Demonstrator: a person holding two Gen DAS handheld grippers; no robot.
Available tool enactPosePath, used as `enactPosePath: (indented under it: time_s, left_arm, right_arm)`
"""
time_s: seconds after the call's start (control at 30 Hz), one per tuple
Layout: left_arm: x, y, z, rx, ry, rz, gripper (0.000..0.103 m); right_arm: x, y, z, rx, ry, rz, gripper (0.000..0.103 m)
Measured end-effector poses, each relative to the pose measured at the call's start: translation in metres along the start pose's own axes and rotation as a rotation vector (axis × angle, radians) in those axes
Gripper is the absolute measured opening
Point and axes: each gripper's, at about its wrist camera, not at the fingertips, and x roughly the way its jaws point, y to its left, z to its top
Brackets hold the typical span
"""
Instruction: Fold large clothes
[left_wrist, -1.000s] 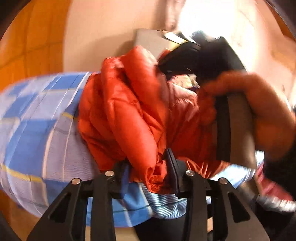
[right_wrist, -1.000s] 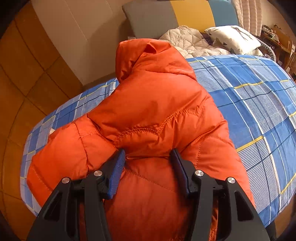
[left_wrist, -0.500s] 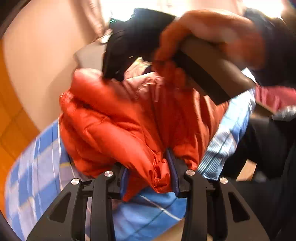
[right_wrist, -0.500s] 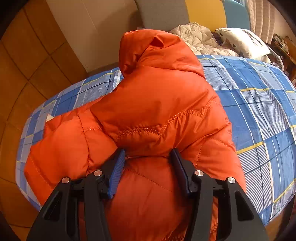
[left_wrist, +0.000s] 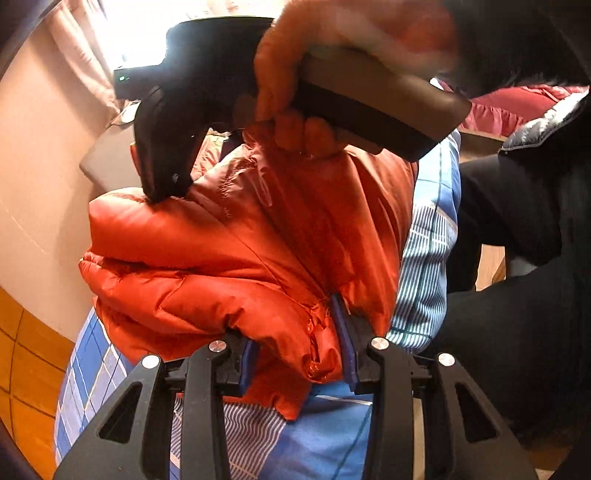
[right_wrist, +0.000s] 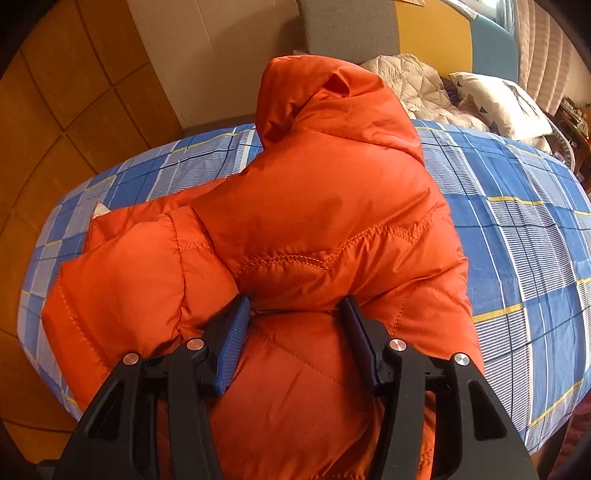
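Orange jacket (right_wrist: 314, 206) lies mid-frame on plaid bed (right_wrist: 517, 229), hood toward top. Left gripper (left_wrist: 295, 347) clamps its bunched edge; right gripper (right_wrist: 295, 332) pinches a puffy fold. Best keep both grips firm and carry the fold over evenly.

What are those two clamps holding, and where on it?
Both hold the orange puffy jacket. The left gripper pinches a bunched edge of it; the right gripper pinches a thick fold of its body, below the hood.
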Motion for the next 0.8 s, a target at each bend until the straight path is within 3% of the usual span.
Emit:
enactPosePath:
  time_s: [0.23,0.33,0.4,0.53,0.6,0.73,0.8]
  left_arm:
    - [0.003,-0.005,-0.01,-0.061,-0.015,0.021,0.036]
    - [0.004,-0.004,-0.013,-0.143,-0.017,0.03,0.036]
    - [0.003,0.001,-0.012,-0.276,0.009,0.045,0.042]
    - [-0.003,0.021,-0.022,-0.705,0.066,0.087,0.067]
    - [-0.008,0.024,-0.03,-0.862,0.065,0.099,0.069]
    - [-0.022,0.018,-0.037,-1.031,0.047,0.194,0.073]
    - [-0.02,0.016,-0.035,-1.051,0.079,0.235,0.074]
  right_arm:
    - [0.007,0.007,-0.003,-0.039,-0.007,-0.035,0.053]
    - [0.009,0.007,-0.003,-0.042,-0.006,-0.038,0.053]
    - [0.01,0.007,-0.004,-0.047,-0.008,-0.039,0.053]
    - [0.01,0.007,-0.005,-0.063,-0.006,-0.033,0.053]
    - [0.01,0.007,-0.006,-0.071,-0.007,-0.033,0.053]
    - [0.016,0.015,-0.016,-0.148,-0.061,-0.081,0.053]
    - [0.017,0.016,-0.016,-0.153,-0.064,-0.089,0.053]
